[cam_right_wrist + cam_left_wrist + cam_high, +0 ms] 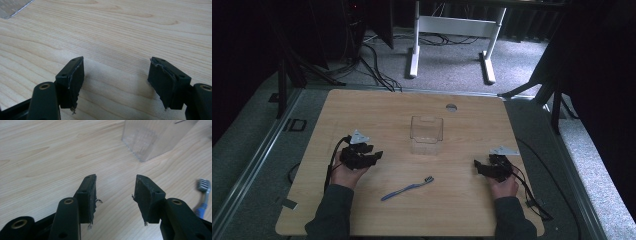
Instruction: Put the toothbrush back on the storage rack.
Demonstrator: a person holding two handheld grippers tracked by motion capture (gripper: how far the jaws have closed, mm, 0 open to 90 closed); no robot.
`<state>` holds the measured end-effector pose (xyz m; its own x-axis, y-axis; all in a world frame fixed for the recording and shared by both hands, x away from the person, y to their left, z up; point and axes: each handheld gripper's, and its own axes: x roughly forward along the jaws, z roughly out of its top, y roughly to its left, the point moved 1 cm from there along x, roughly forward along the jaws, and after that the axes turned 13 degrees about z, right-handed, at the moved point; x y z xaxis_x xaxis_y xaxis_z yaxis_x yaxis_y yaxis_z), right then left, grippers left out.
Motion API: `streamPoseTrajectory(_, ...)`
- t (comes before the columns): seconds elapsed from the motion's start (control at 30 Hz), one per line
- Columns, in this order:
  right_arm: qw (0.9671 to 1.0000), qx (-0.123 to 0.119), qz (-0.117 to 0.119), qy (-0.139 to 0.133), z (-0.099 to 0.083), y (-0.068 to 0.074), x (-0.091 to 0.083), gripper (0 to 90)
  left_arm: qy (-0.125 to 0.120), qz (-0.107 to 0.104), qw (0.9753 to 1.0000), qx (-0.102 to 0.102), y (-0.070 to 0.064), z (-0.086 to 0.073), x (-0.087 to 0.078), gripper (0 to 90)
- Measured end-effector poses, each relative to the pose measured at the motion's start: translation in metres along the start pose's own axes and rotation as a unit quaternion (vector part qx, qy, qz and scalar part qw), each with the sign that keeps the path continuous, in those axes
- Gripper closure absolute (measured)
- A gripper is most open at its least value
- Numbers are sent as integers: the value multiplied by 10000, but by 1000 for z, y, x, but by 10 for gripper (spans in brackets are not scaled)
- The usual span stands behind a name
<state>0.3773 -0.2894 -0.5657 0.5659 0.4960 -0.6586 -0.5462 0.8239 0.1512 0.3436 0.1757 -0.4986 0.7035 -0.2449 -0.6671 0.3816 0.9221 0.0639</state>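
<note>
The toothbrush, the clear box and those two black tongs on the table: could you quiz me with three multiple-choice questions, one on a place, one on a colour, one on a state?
1. Where does the toothbrush lie?
A. inside the clear box
B. on the table, nearer the person than the box
C. on the floor

2. What colour is the toothbrush handle?
A. blue
B. red
C. yellow

3. How do the left tongs stand?
A. shut on the toothbrush
B. shut on nothing
C. open, holding nothing

Answers:
1. B: the high view shows it flat on the table, between the two hands, with the clear box farther back.
2. A: the handle is blue, with a grey head.
3. C: the left gripper view shows a bare gap of wood between the two jaws. The right tongs gape the same way.
</note>
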Motion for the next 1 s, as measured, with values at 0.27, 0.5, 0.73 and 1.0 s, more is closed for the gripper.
streamPoseTrajectory(0.27,10000,6,2,1,0,0,0,285,-7,-88,9998,193,-6,9,-4,534)
streamPoseTrajectory(0.5,10000,8,1,0,0,0,0,285,-41,-176,9994,292,-9,16,-7,545)
streamPoseTrajectory(0.73,10000,6,0,1,0,0,0,285,-42,-245,9991,356,-12,22,-9,547)
streamPoseTrajectory(1.0,10000,5,1,2,0,0,0,285,-28,-360,9981,507,-17,27,-12,563)
